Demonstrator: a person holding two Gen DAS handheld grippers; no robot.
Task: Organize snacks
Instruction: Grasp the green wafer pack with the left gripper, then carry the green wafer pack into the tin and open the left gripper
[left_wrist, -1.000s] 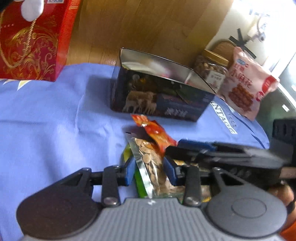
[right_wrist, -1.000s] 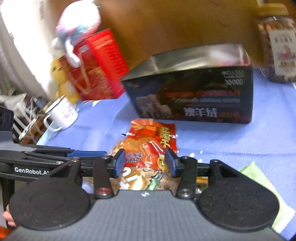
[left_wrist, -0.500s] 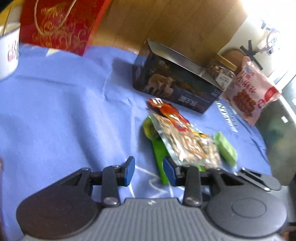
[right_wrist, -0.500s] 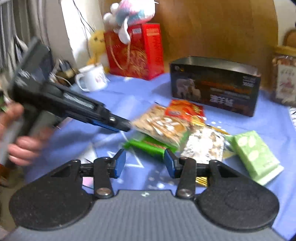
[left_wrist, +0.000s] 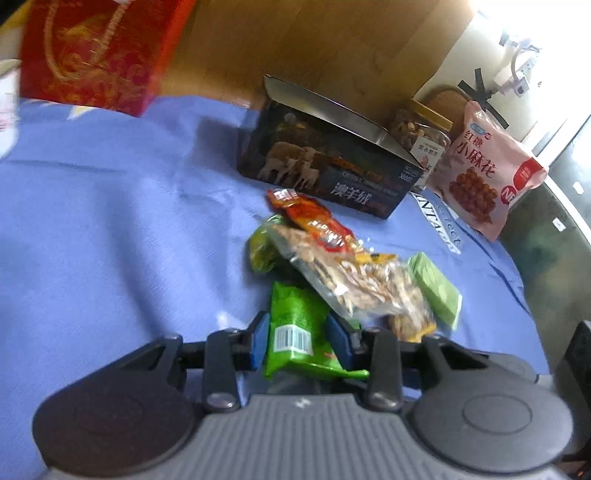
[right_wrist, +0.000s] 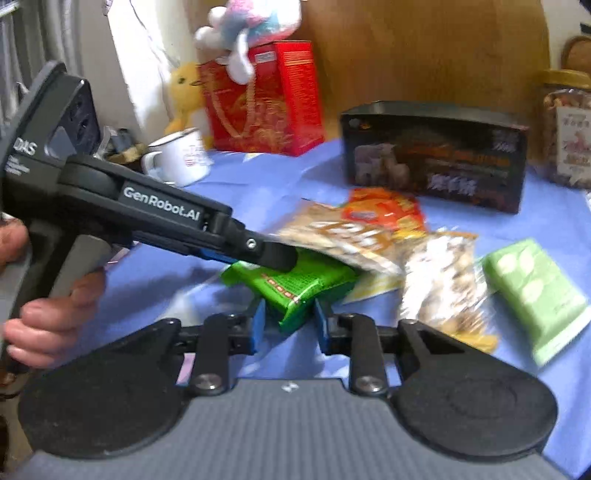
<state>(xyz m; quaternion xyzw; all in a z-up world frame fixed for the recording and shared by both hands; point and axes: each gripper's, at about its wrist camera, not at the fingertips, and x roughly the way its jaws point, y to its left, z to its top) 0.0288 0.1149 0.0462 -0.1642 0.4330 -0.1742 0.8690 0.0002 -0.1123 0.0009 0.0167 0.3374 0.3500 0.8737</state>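
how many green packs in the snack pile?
2. Bright green packet between the left claw's fingers; pale green pack at the pile's right edge. The green bit beyond the nut bag may be a third.

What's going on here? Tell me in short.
A person is sorting a pile of snacks on the blue cloth, with tongs in each hand. The left tongs are open with the green packet between their fingers, not clearly clamped. The right tongs are open at a corner of the same packet. The open-topped dark box stands behind the pile.
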